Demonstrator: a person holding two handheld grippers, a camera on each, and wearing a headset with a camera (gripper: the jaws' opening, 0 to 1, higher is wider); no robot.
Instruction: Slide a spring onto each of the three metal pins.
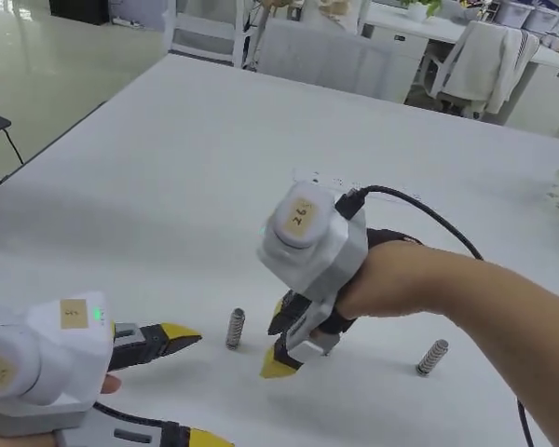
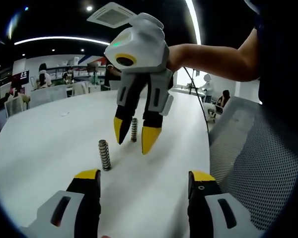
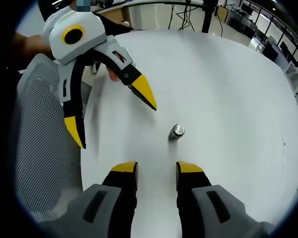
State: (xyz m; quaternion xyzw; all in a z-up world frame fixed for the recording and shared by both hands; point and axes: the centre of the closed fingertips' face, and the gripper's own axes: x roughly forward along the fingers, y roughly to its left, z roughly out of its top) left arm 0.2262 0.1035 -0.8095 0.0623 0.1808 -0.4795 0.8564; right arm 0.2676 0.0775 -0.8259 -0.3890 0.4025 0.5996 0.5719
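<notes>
Left tool point(image 1: 196, 386): 7 o'clock, jaws wide, empty. Upright spring point(image 1: 235, 329): on white tabletop point(image 1: 168, 186), 6 o'clock, between the tools. Right tool point(image 1: 279, 337): centre, jaws narrowly parted, empty. Second spring point(image 1: 432, 357): 4 o'clock, well apart from the first

My head camera looks down and forward at the table point(image 1: 168, 168) from near. My left gripper point(image 3: 113, 120) camera looks low across it, my right gripper point(image 2: 134, 136) camera steeply down; facing each other, both see one spring point(image 2: 105, 154).
</notes>
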